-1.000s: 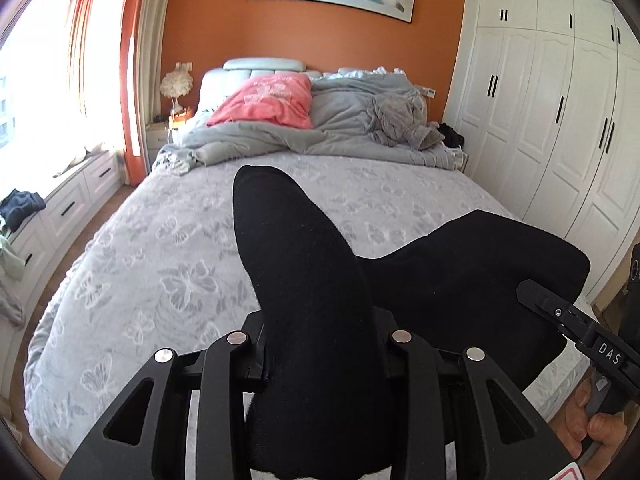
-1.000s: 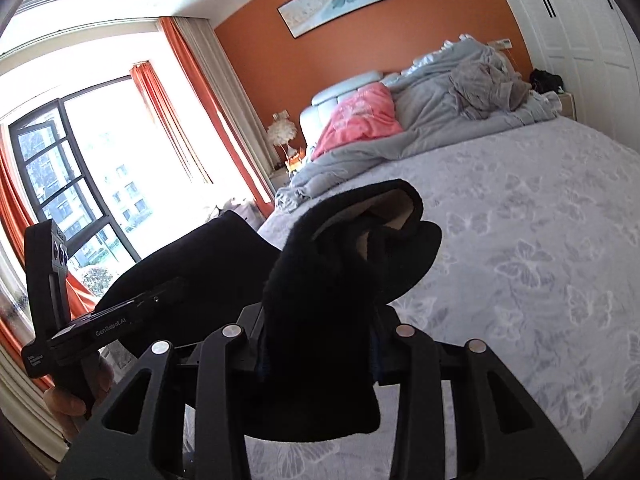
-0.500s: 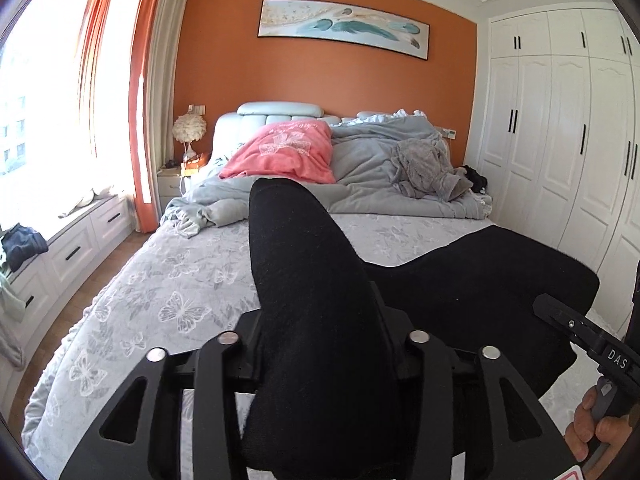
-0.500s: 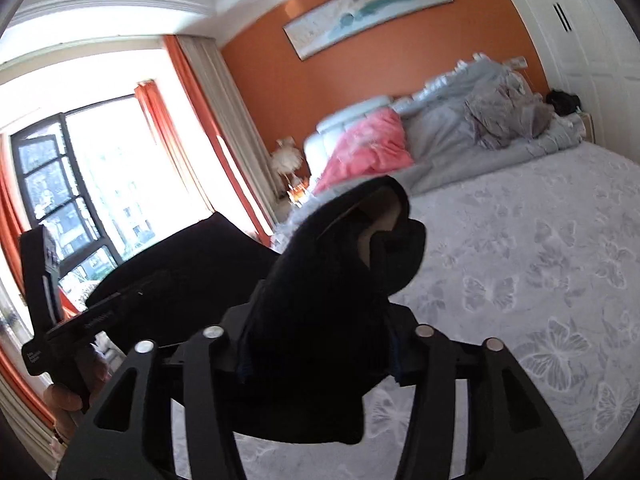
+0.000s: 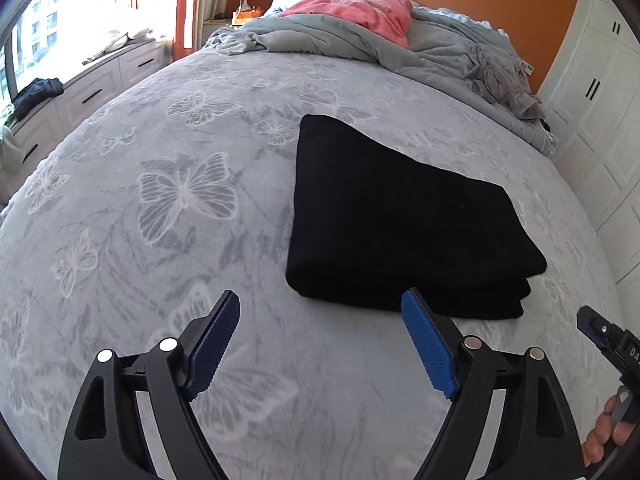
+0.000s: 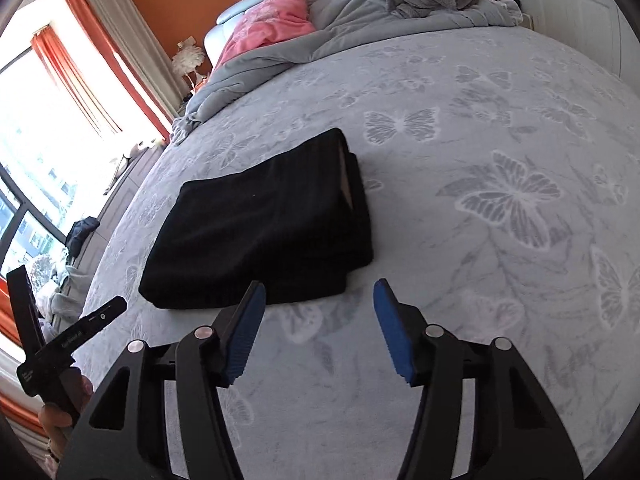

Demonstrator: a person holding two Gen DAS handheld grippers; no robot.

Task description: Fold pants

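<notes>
The black pants [image 5: 400,224] lie folded in a thick flat rectangle on the grey butterfly bedspread [image 5: 172,200]. They also show in the right wrist view [image 6: 264,232], with a tan inner lining at the far edge. My left gripper [image 5: 320,312] is open and empty, just in front of the stack's near edge. My right gripper [image 6: 320,296] is open and empty, near the stack's right front corner. Neither gripper touches the pants.
A crumpled grey duvet [image 5: 360,36] and a pink pillow [image 5: 360,4] lie at the head of the bed. White wardrobes [image 5: 600,120] stand on the right. A window bench with drawers [image 5: 80,84] runs along the left. The other hand-held gripper [image 5: 608,340] shows at the right edge.
Both grippers were shut on the black pants and held them up. Now the pants lie folded on the bed and both grippers are open and drawn back.
</notes>
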